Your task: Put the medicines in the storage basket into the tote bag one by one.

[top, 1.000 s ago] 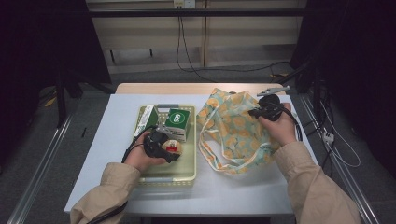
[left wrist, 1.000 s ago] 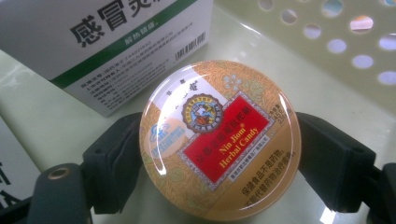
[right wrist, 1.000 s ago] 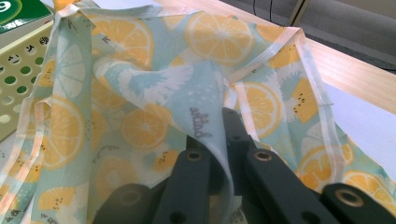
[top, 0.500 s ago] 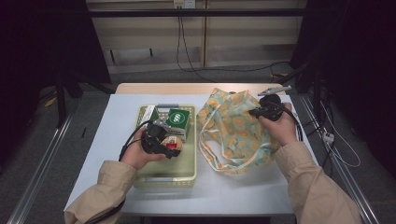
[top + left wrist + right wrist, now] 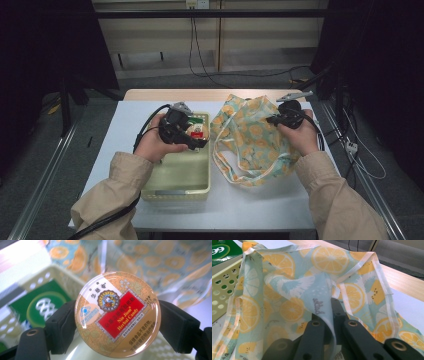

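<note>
Black left gripper [image 5: 192, 136] raised, clamping candy tin [image 5: 117, 313].

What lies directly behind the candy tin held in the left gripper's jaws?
Behind the Nin Jiom herbal candy tin show the basket rim and citrus-print bag; whatever sits straight behind it is covered.

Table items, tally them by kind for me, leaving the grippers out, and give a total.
Round candy tin: 1
Green box: 1
Yellow-green basket: 1
Lemon-print cloth bag: 1
Total: 4; more could be hidden in the basket.
</note>
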The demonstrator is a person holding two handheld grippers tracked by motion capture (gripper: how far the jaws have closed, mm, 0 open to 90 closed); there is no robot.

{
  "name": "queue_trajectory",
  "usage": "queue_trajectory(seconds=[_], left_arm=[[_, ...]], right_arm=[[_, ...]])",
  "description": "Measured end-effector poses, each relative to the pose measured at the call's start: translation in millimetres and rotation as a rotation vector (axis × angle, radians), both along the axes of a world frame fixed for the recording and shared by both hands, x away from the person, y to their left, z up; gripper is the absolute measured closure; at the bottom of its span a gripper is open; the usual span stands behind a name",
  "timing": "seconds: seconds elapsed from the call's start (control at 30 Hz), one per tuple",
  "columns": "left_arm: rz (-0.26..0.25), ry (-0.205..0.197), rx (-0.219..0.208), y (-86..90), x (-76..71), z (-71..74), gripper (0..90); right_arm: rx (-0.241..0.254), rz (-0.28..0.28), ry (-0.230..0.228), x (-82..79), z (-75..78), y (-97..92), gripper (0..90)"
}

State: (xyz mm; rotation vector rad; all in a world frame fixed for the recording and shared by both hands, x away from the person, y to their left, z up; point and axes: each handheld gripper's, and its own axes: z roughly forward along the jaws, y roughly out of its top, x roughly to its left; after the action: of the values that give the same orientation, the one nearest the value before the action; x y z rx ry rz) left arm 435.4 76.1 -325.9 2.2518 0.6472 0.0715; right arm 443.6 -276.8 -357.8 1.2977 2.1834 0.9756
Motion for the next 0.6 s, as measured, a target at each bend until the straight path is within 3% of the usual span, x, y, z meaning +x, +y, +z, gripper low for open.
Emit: queue_trajectory(seconds=[0.33, 0.6], left_arm=[[-0.022, -0.019, -0.002, -25.6, 11.3, 7.8, 20.5], [-0.046, -0.021, -0.03, -50.4, 17.6, 2.7, 20.5]], right_arm=[[0.016, 0.005, 0.0, 1.6, 1.7, 1.1, 89.9], [0.017, 0.007, 0.002, 4.5, 6.2, 2.7, 89.9]])
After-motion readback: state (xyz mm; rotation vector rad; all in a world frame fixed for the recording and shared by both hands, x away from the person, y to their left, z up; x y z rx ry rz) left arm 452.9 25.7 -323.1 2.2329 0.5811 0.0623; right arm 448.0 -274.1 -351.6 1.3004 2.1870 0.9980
